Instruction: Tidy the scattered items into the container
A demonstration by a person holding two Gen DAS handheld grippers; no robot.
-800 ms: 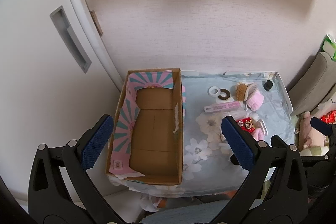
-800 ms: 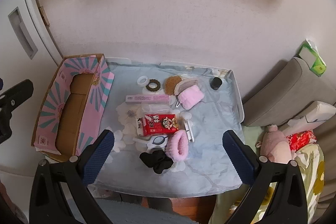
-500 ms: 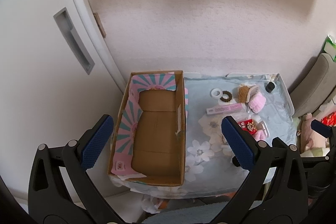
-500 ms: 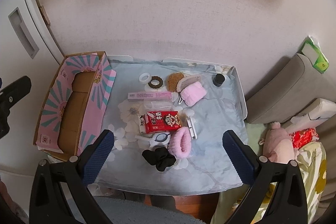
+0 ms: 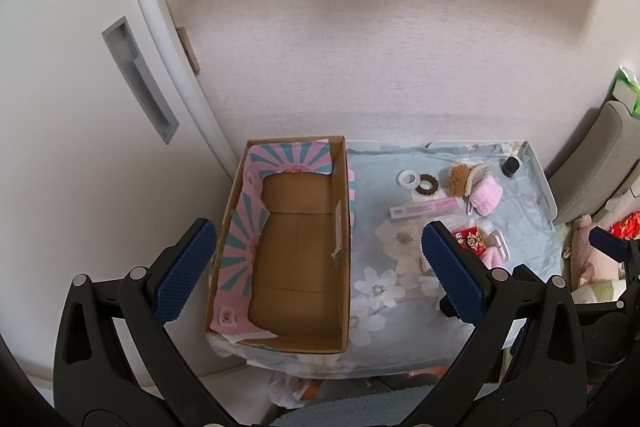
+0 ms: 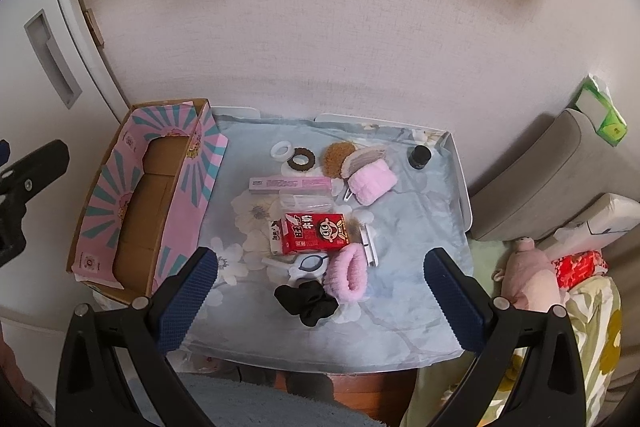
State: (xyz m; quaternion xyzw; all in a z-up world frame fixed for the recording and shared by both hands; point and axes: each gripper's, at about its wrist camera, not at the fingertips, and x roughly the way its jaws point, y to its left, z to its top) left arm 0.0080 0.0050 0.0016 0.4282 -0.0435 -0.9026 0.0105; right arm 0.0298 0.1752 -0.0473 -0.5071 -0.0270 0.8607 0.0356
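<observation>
The left gripper (image 5: 318,267) hangs above the worktop (image 5: 400,339) with its fingers (image 5: 184,275) spread wide and nothing between them. Framed between those fingers lies the cardboard box (image 5: 298,259), lined with pink and teal paper, open and with only bare brown cardboard showing inside. The scattered items sit beyond the right-hand finger of this gripper, on the flowered blue cloth.

The right gripper (image 6: 320,297) also hovers with its fingers (image 6: 454,301) wide apart, gripping nothing. Between and just ahead of them lie a black scrunchie (image 6: 310,301) touching a pink fluffy band (image 6: 348,277), a white hair clip (image 6: 306,265), and a red milk carton (image 6: 310,233) lying flat. Further ahead are a long pink tube box (image 6: 290,183), a white ring (image 6: 282,150) beside a dark ring (image 6: 302,159), a brown round puff (image 6: 336,157), a second pink fluffy item (image 6: 372,181), and a small dark bottle (image 6: 420,157) near the far corner. The box (image 6: 136,203) stands past the left-hand finger, on the worktop's edge.
</observation>
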